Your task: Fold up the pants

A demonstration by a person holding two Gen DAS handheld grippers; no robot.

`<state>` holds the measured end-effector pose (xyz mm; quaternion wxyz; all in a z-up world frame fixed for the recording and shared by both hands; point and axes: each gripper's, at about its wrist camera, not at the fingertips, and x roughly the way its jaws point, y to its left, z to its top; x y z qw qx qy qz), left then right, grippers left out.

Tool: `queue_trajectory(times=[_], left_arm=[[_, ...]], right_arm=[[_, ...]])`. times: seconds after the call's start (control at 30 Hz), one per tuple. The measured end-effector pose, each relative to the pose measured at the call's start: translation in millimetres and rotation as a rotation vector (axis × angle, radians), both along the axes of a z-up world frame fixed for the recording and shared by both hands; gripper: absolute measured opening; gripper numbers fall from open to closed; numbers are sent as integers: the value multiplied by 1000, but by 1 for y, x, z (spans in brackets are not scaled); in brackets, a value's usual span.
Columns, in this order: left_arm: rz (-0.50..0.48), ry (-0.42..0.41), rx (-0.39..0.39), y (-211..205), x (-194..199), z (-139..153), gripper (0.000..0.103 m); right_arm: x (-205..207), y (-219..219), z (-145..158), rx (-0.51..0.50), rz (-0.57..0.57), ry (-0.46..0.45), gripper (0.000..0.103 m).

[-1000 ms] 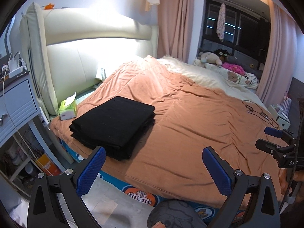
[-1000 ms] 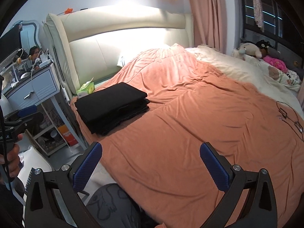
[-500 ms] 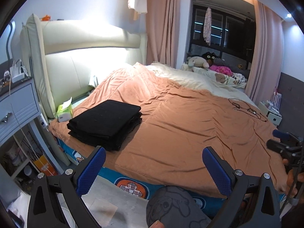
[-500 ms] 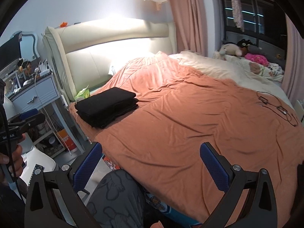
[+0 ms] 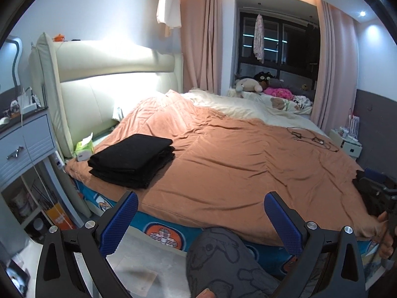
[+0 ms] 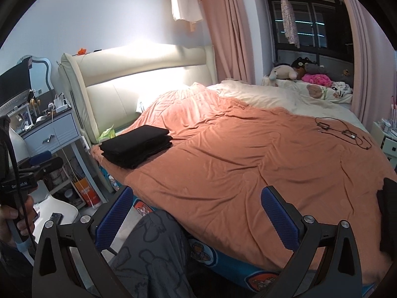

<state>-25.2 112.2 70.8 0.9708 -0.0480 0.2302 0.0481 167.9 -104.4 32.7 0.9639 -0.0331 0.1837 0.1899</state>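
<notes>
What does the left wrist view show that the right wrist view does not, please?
Only the left wrist view shows the ceiling spotlight and the right gripper at its right edge, held over the bed's corner. Only the right wrist view shows the dark monitor, the white chair and the left gripper at its left edge. Both show the folded black pants near the headboard, the orange blanket, the cable on it, the tissue box, the stuffed toys, and open fingers holding nothing.
</notes>
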Motion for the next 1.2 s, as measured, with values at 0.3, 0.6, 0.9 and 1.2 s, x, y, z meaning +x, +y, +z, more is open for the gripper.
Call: queue_trajectory(times=[0.3,0.6,0.9,1.2], left_arm=[[-19,-12,0,-17,-21,-15,102],[-31,-2,32,-29,-30,-43,102],[-30,0,27,-30,-27,-56,103],[-6,8,10,-23,-27,-59,102]], right_arm=[[-30,-8,-18,2,-21,-26,103],[-45,-11,-41,15,-30,-15,103],[-38,-14,-46,25,-51,13,103],[-40,-12,-50,37,-64,20,103]])
